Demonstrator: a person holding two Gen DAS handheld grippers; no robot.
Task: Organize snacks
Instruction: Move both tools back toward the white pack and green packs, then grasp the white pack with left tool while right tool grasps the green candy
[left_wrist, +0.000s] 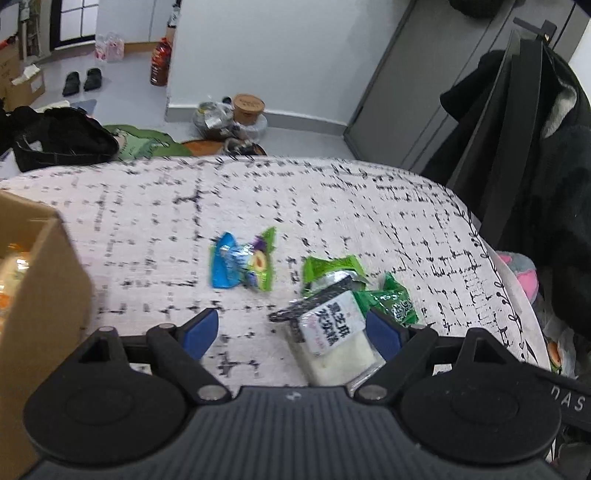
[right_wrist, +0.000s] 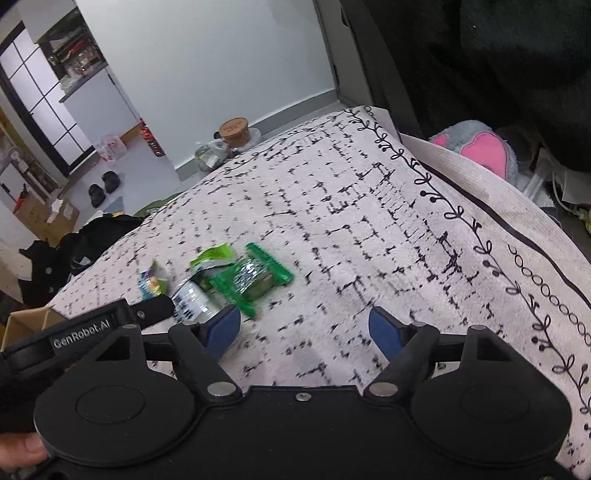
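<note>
Blue pads tip both grippers, and both sets of jaws stand wide apart with nothing clamped. Between the fingers of the left gripper (left_wrist: 291, 332), hard against its right pad, lies a clear-wrapped white snack (left_wrist: 332, 341) with a dark sealed end and a white label printed in black characters I cannot read. The right gripper (right_wrist: 304, 328) has only the black-flecked white tablecloth (right_wrist: 369, 221) between its fingers; the snacks sit just beyond its left pad.

Only the left wrist view shows the white snack's pale filling, and the open cardboard box (left_wrist: 40, 288) at the table's left edge with orange and pale packets blurred inside. Only the right wrist view shows the dark green packet (right_wrist: 255, 278) full length, its ends serrated and its middle glinting silver; in the left view it is half hidden behind the pad. It also shows the cloth's vine-and-loop border, a grey and pink plush toy (right_wrist: 476, 147) off the table's right edge, and "GenRobot.AI" on the other gripper's body.

A crumpled light green wrapper (left_wrist: 330, 267) touches the white snack's far end. A blue and green packet (left_wrist: 242, 264) lies apart to the left, fruit pictured on it.
</note>
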